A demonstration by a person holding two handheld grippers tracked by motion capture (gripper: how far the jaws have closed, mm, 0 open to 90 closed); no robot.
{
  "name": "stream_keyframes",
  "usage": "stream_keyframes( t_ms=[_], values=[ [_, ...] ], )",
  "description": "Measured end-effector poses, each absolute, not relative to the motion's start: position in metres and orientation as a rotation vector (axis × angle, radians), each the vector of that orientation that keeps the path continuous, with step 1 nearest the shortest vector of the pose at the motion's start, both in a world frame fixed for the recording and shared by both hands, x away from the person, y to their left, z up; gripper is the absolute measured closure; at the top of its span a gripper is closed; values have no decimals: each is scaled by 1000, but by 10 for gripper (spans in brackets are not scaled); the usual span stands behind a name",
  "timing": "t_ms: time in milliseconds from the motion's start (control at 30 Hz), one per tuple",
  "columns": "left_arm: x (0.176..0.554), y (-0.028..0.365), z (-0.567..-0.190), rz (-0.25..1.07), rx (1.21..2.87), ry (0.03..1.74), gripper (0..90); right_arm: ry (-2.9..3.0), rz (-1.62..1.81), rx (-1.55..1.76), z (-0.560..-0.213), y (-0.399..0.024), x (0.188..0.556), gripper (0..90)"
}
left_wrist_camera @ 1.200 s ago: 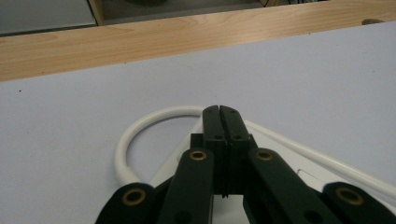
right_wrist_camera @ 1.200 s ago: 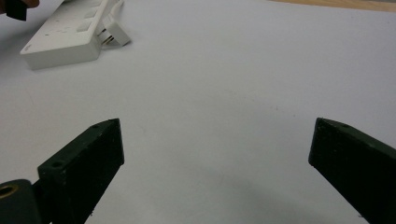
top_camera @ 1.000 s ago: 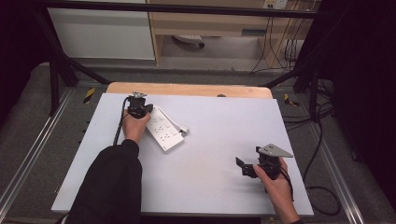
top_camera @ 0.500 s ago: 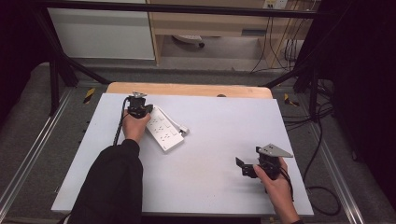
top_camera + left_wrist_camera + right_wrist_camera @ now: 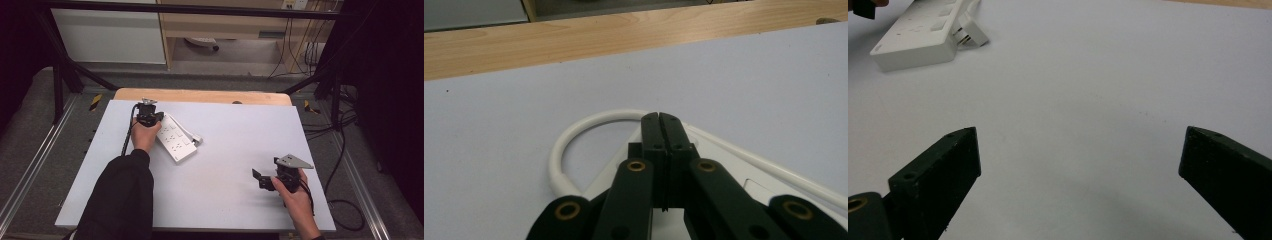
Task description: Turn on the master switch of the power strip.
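as the high view looks down on the table, the power strip lies at its far left part, slanted, with a plug at its right edge. the left tongs rest at the far end of the strip, in the left hand. the right tongs hover low over bare table at the near right, well apart from the strip.

the left gripper view tells what the high one cannot: the left tongs are pressed together, tip against tip, with nothing seen between them. they stand over the strip body, and the white cord makes a loop just beyond and beside the tips. i cannot tell if the tips touch the cord or the strip.

the right gripper view shows the right tongs spread wide and empty over the table. far off at the top left it shows the strip from the side, and the plug leaning on it, which is clearer here than from above.

i judge that the work is to take hold of the strip or its cord. to do it well, the left tongs should first open, then close on the cord at the loop, not on the wide body. the right tongs could come nearer to steady the strip, so it does not slide.
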State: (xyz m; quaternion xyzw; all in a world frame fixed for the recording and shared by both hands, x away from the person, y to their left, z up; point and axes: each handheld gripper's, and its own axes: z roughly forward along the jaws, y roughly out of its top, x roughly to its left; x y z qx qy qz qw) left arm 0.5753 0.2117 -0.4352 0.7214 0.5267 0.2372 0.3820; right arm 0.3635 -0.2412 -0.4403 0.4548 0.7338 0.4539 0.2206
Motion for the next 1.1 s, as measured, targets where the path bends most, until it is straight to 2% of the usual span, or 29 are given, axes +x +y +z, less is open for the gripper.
stream_keyframes(
  t_ms=[1100],
  values=[
    [575,208,-436,622,1849,1367,900,2031,1257,1261,-440,-241,363,35]
  ],
)
